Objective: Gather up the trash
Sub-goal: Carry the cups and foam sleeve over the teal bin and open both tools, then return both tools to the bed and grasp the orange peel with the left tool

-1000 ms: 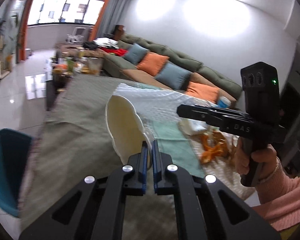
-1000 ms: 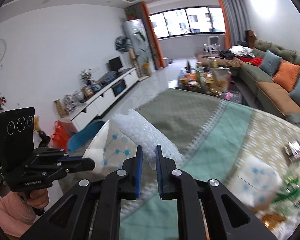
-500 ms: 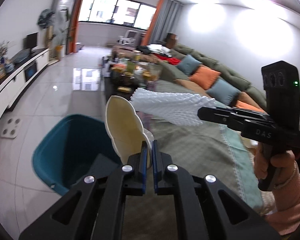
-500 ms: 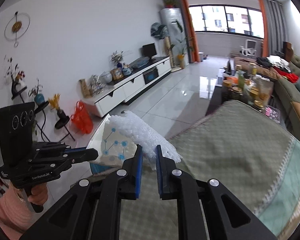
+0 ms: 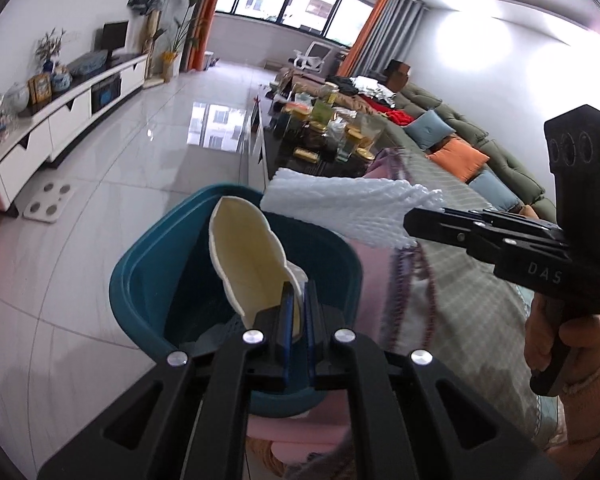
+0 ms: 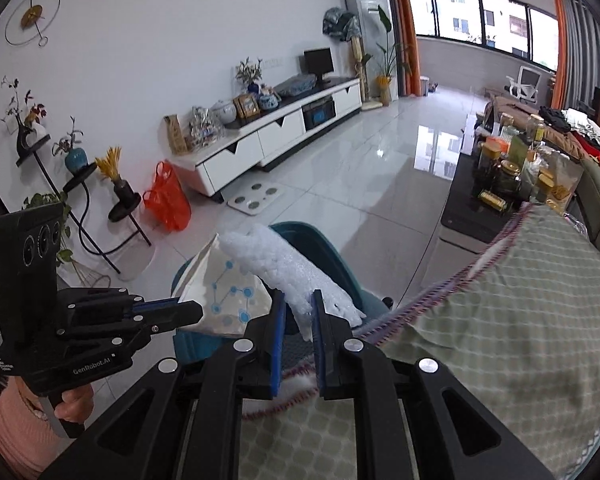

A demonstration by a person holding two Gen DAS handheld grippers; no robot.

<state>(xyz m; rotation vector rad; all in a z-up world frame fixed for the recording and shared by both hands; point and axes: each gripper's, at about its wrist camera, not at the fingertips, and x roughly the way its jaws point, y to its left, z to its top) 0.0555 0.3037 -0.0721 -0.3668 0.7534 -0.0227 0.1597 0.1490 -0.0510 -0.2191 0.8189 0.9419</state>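
The left gripper (image 5: 296, 308) is clamped on a cream wrapper (image 5: 248, 256), which hangs over the blue bin (image 5: 140, 280). The right gripper (image 6: 298, 320) pinches a foam net (image 6: 276, 268) ahead of it, over the bin's near rim. Released there, the light net may drift outside or catch on the table cloth (image 6: 500, 320).

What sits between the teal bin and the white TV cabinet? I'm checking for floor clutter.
Mostly bare tile between teal bin and TV cabinet; only a white bathroom scale lies there, clearest in the right wrist view.
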